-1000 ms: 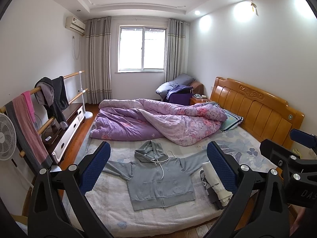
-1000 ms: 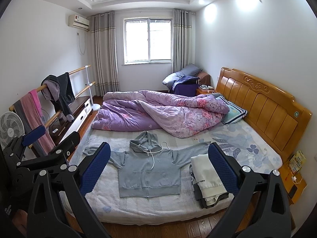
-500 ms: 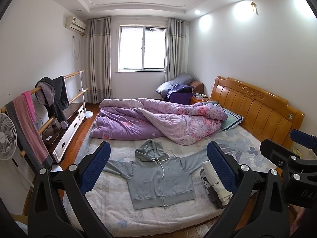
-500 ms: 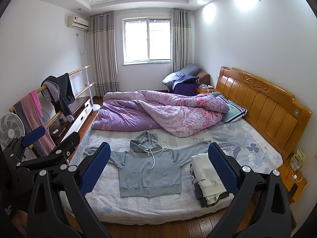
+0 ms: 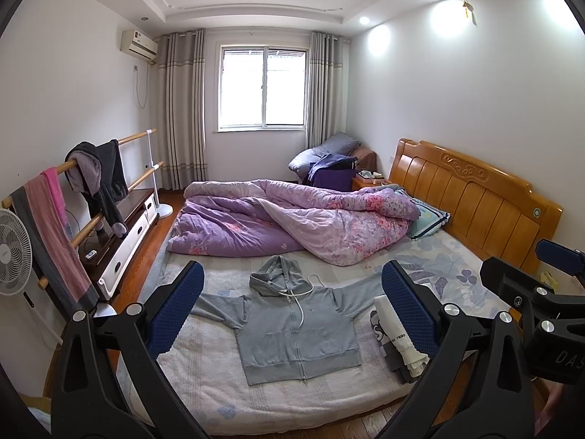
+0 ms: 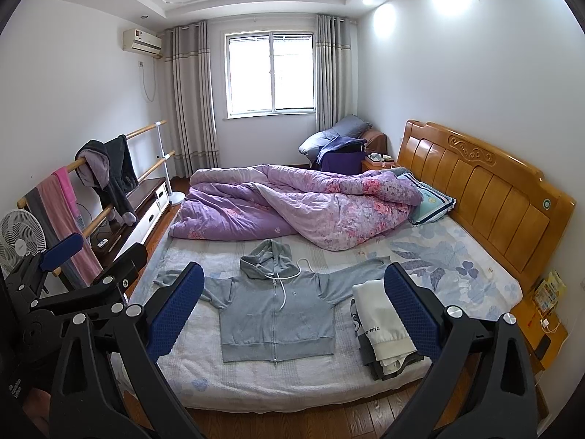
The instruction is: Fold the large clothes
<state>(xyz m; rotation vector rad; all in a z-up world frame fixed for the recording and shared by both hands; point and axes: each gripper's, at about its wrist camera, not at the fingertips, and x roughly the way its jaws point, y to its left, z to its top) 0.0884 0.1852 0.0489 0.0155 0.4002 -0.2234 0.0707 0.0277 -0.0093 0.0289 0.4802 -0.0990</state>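
Bedroom scene, both wrist views. A light grey zip hoodie [image 5: 292,323] [image 6: 276,314] lies flat and face-up on the bed [image 5: 219,398] [image 6: 256,376], near its foot edge, with the hood pointing toward the far side and both sleeves spread outward. Just beside the hoodie, toward the headboard [image 5: 486,197] [image 6: 486,190] side, sits a stack of folded clothes [image 5: 396,340] [image 6: 384,325], white on top and dark beneath; the hoodie's sleeve runs past its far end. A crumpled purple floral quilt [image 5: 292,219] [image 6: 292,205] covers the far half of the bed, with a pillow [image 5: 427,216] [image 6: 433,201] against the headboard.

The left hand-held gripper [image 5: 292,305] and the right hand-held gripper [image 6: 292,305] are each held above the foot edge of the bed, well apart from the fabric, jaws spread wide and holding nothing. Blue pads [image 5: 177,307] [image 6: 177,307] line the fingers.

A drying rack [image 5: 87,197] [image 6: 95,190] hung with garments and a fan [image 5: 12,252] [image 6: 20,237] stand along the left wall.
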